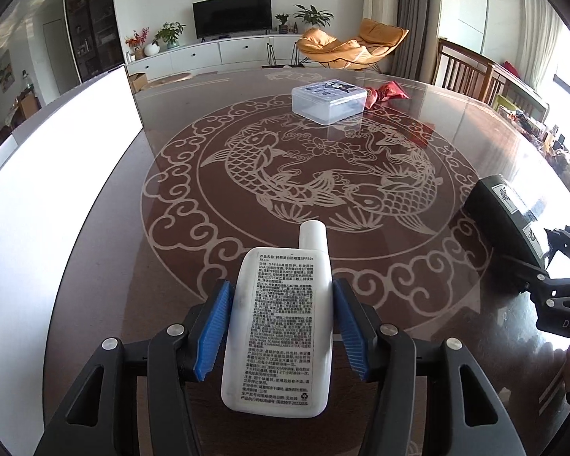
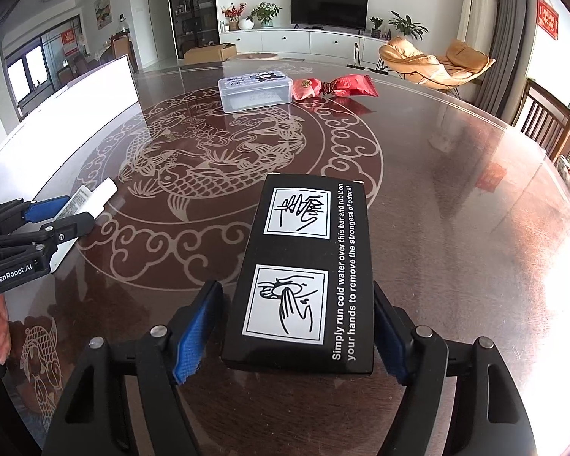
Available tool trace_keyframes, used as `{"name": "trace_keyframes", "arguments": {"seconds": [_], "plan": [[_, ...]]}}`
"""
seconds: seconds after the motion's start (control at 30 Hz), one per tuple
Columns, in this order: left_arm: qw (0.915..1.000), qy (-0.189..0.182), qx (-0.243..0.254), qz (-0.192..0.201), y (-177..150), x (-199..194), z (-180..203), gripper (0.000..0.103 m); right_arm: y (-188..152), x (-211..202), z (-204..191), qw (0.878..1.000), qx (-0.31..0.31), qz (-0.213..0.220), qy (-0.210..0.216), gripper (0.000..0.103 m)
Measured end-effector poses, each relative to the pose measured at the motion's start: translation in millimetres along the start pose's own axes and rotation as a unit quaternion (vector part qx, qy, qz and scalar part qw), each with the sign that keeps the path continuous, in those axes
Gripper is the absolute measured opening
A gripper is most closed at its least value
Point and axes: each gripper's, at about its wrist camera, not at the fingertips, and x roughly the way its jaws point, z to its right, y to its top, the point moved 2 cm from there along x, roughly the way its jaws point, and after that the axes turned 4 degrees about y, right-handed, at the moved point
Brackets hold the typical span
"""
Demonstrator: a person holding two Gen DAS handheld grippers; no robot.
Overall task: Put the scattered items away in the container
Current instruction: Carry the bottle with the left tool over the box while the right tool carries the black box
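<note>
My left gripper [image 1: 282,296] is shut on a white sunscreen bottle [image 1: 281,326], cap pointing forward, over the near part of the table. My right gripper [image 2: 298,300] is shut on a black box [image 2: 307,273] with white hand-washing pictures. The right gripper and its black box [image 1: 509,220] show at the right of the left wrist view. The left gripper with the bottle [image 2: 91,199] shows at the left of the right wrist view. A clear plastic container [image 1: 328,100] [image 2: 255,89] with a closed lid stands at the far side of the table.
Red snack packets [image 2: 334,86] [image 1: 387,93] lie right of the container. The dark round table [image 2: 456,190] has a fish pattern under glass. A white board [image 1: 57,159] covers its left side. Wooden chairs [image 1: 471,72] stand at the right edge.
</note>
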Motion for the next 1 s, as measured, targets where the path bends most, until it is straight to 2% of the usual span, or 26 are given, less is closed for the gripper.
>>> {"name": "trace_keyframes", "arguments": {"seconds": [0.03, 0.17, 0.27, 0.4, 0.5, 0.53, 0.63, 0.8, 0.83, 0.87, 0.9, 0.97, 1.0], "plan": [[1.0, 0.001, -0.009, -0.004, 1, 1, -3, 0.071, 0, 1, 1, 1.0, 0.001, -0.001, 0.001, 0.077], [1.0, 0.003, -0.006, -0.007, 1, 4, -3, 0.076, 0, 1, 0, 1.0, 0.0, -0.001, 0.0, 0.078], [0.9999, 0.004, -0.011, -0.009, 1, 5, -5, 0.079, 0, 2, 4, 1.0, 0.008, -0.005, -0.003, 0.086], [0.9998, 0.005, -0.013, -0.011, 0, 5, -6, 0.081, 0, 2, 4, 1.0, 0.006, -0.006, -0.002, 0.087], [0.9998, 0.004, -0.012, -0.019, 0, 7, -5, 0.093, 0, 3, 4, 1.0, 0.007, -0.007, -0.002, 0.088], [0.9996, 0.002, -0.01, -0.025, 1, 9, -4, 0.103, 1, 3, 4, 1.0, 0.006, -0.009, -0.001, 0.09], [0.9995, -0.001, -0.009, -0.03, 1, 10, -4, 0.103, 4, 8, 1, 1.0, -0.002, -0.017, 0.005, 0.097], [0.9994, -0.003, -0.006, -0.033, 2, 10, -3, 0.103, 13, 13, 6, 1.0, 0.009, -0.026, 0.002, 0.095], [0.9995, -0.008, -0.002, -0.031, 4, 8, -3, 0.096, 15, 13, 8, 1.0, 0.014, -0.024, 0.007, 0.089], [0.9997, -0.013, 0.004, -0.022, 5, 5, -1, 0.066, 17, 11, 8, 1.0, 0.014, -0.019, 0.002, 0.06], [0.9996, -0.018, 0.01, -0.019, 7, 2, 2, 0.051, 20, 9, 9, 1.0, 0.015, -0.02, -0.003, 0.06], [0.999, -0.037, 0.006, -0.025, 9, -1, 3, 0.051, 22, 6, 12, 0.999, 0.037, -0.026, 0.03, 0.059], [0.9982, -0.053, -0.006, -0.027, 9, -3, 2, 0.051, 21, 3, 11, 0.999, 0.037, -0.025, 0.03, 0.059]]}}
